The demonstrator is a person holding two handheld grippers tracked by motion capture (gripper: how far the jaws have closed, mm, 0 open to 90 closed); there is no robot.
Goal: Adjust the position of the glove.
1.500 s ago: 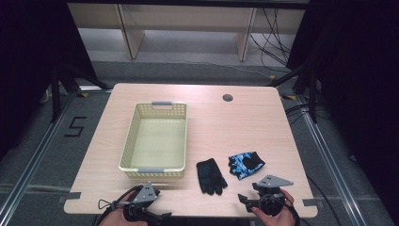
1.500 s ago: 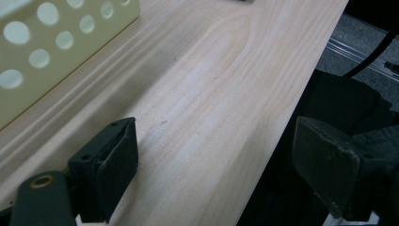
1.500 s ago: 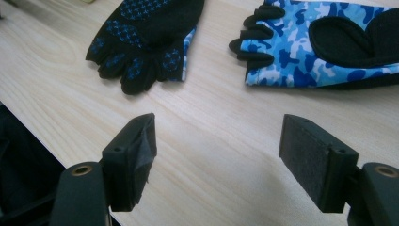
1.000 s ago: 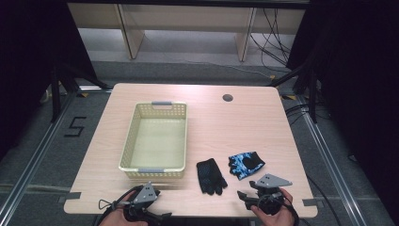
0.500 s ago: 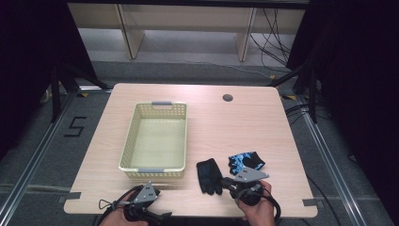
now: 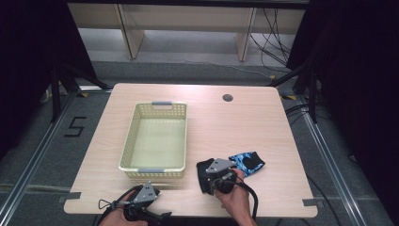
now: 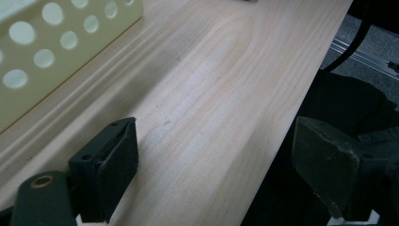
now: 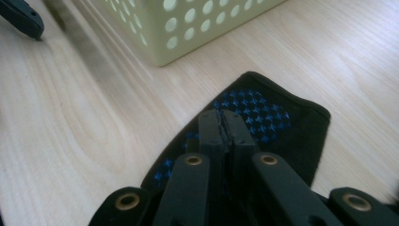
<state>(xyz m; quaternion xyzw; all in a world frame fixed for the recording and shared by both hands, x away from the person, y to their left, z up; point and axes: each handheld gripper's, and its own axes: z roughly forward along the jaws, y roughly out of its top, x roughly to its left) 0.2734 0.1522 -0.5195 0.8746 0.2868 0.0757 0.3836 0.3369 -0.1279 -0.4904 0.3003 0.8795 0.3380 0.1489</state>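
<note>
Your right gripper (image 8: pixel 225 123) has just been closing and now sits clenched over the black glove (image 8: pixel 282 117), no fabric visibly pinched. The glove lies flat on the worktop (image 6: pixel 244 122) near the basket (image 6: pixel 155 136). Your left gripper (image 7: pixel 216 165) stands released.

Black, blue and pale yellow on light wood

The glove (image 8: pixel 277 113) is black with blue dots; a second glove (image 6: pixel 247 161) is patterned blue and black. The perforated basket (image 6: pixel 155 141) is pale yellow, the desk (image 6: pixel 235 127) light woodgrain.
</note>
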